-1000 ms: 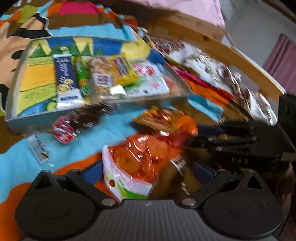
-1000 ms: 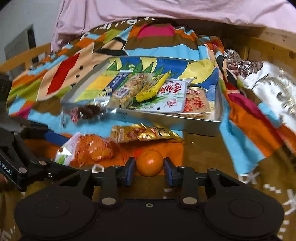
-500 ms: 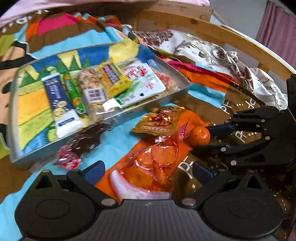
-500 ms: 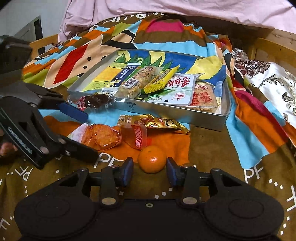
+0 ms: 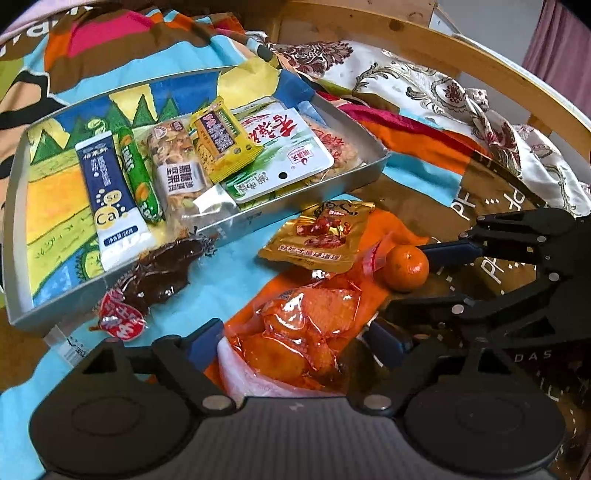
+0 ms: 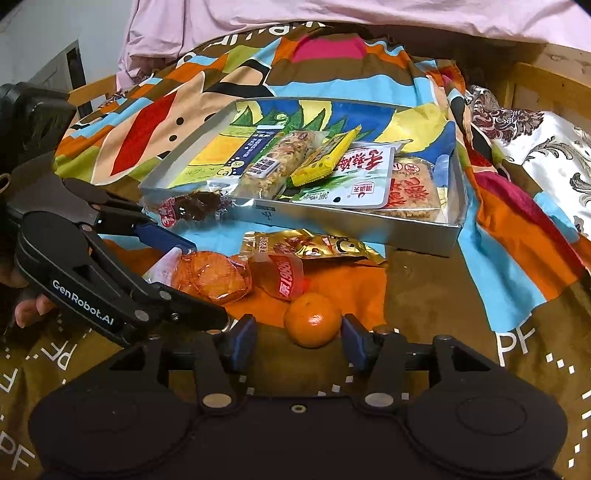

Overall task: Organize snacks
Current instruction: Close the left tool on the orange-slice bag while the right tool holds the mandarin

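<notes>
Orange mandarin (image 6: pixel 312 319) freed: right gripper (image 6: pixel 299 338) jaws now wider; left gripper (image 5: pixel 295 341) jaws stay open.

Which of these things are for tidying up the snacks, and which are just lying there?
For the job:
metal tray
tangerine
orange snack bag
gold snack packet
dark plum packet
left gripper, open
right gripper, open

Just lying about:
colourful blanket
floral cloth
pink sheet
</notes>
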The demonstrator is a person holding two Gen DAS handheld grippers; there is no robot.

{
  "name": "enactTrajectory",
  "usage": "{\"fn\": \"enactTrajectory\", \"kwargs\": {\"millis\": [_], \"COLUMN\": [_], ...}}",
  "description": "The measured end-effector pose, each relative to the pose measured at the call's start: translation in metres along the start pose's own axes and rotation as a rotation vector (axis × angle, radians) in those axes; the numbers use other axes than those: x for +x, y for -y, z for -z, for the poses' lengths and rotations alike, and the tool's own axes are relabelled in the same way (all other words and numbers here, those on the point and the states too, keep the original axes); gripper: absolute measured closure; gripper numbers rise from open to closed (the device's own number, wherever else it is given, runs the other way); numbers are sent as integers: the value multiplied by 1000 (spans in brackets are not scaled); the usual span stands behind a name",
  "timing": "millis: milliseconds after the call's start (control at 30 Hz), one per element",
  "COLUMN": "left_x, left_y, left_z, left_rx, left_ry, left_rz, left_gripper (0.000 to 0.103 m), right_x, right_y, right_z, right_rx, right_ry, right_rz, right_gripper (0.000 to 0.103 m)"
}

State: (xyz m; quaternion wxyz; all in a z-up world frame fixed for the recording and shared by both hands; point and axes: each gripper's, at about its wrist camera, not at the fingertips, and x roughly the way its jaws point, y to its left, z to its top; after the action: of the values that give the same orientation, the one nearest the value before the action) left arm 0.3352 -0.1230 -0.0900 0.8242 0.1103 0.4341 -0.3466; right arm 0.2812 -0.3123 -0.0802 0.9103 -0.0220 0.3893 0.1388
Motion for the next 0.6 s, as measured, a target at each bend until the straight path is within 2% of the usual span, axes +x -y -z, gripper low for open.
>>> {"fn": "enactTrajectory", "kwargs": {"millis": [100, 267, 433, 533, 600], "left_x": [3, 5, 3, 1, 2], "left_y": [3, 6, 11, 18, 19], "left_z": [-2, -2, -1, -1, -2], "left_rx": [31, 9, -39, -15, 3], "left_ry": [-32, -42, -36, -46, -50], "left_rz": [-21, -59, -98, -118, -129], "left_gripper": [19, 21, 26, 26, 23], "right_x": [1, 4, 1, -2, -3], "right_y": [0, -1, 0, 2, 3], "right_z": [0, -1, -1, 0, 0], "right_rx": [2, -8, -7, -7, -4], "right_ry": [-1, -6, -14, -20, -20], "right_rz": [0, 19, 22, 24, 24], "right_gripper": [49, 51, 59, 65, 67]}}
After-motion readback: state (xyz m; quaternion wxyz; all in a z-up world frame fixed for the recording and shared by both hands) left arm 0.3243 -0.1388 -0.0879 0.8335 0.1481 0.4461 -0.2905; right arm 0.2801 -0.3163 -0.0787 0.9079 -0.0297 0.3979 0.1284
